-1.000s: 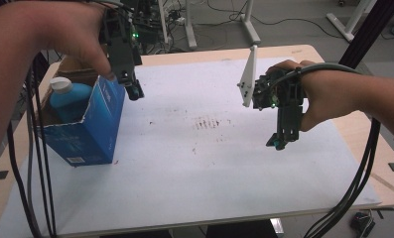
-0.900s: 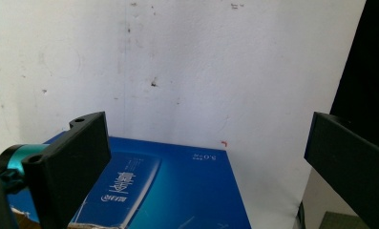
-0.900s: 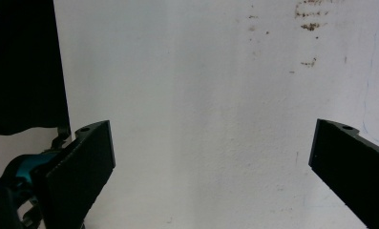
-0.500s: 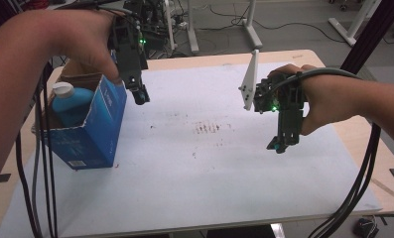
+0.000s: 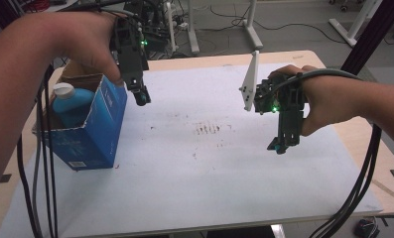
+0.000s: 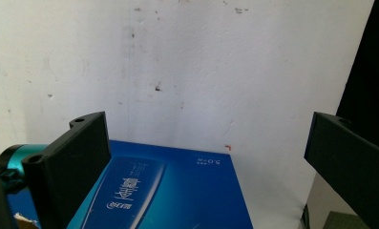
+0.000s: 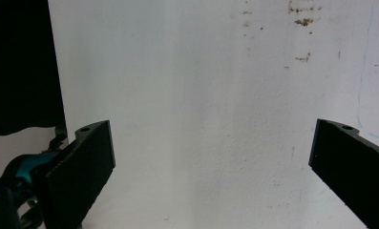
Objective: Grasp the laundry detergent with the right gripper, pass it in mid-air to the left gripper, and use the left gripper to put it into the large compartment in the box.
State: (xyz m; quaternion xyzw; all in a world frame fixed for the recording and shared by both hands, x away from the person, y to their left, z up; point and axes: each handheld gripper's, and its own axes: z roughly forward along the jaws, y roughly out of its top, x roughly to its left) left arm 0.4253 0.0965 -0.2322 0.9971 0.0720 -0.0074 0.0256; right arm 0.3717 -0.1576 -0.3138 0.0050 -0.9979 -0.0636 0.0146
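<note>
two grippers hang over the table, and both have their jaws spread wide with nothing between them. the left gripper (image 5: 141,95) is held above the upper right edge of a blue box (image 5: 93,130), tips pointing down and just beside the box's open top; in the left gripper view the box's blue printed face (image 6: 177,195) lies right below the jaws, closer to the left jaw, and neither jaw touches it. the box stands near the left edge of the table, its top flaps open. inside it stands a blue bottle (image 5: 69,104) with a white cap (image 5: 63,89), upright and leaning toward the box's back wall as far as the high view tells. the person's left hand (image 5: 88,42) grasps the gripper from above, and black cables (image 5: 43,163) trail down past the box toward the near left corner.

the right gripper (image 5: 283,144) hovers over the right half of the table, well apart from the box, tips pointing down at the bare white surface (image 5: 209,188). its grey three-cornered plate (image 5: 250,82) stands up on the far side of the right hand (image 5: 323,104) that grips it. in the right gripper view only white table top with a few brown specks (image 7: 301,21) lies between the parted jaws. a patch of brown smudges (image 5: 212,129) marks the middle of the table, between the two grippers. a bundle of cables (image 5: 358,193) runs from the right wrist off the near right corner.
</note>
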